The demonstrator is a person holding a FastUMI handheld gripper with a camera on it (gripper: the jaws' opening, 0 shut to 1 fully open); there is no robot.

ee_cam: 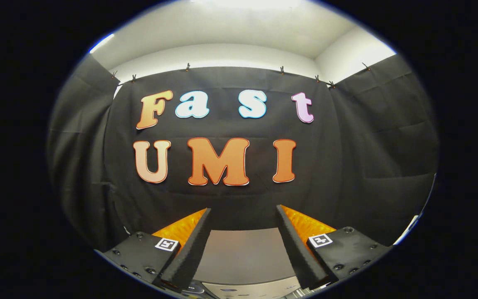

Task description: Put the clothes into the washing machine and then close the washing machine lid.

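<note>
Evidently the job is near one of its ends, though which one is hard to call from this gripper view. The gripper point(243, 216) is held level, aimed at the booth's black cloth wall point(367, 158), its two fingers point(193, 249) spread wide apart with nothing between them. Below and between the fingers lies a flat pale grey surface point(243, 253), probably the top of the washing machine, and at its near edge a lighter strip point(249, 288) looks like a control panel; whether the lid is open or down I cannot tell from this angle. No clothes are held. So either loading has not begun or everything is already done, and I lean no further than that.

As for writing, each finger mount carries a small square black-and-white marker tag point(167, 244), a code pattern rather than words. Faint marks on the panel strip are too small to make out.
</note>
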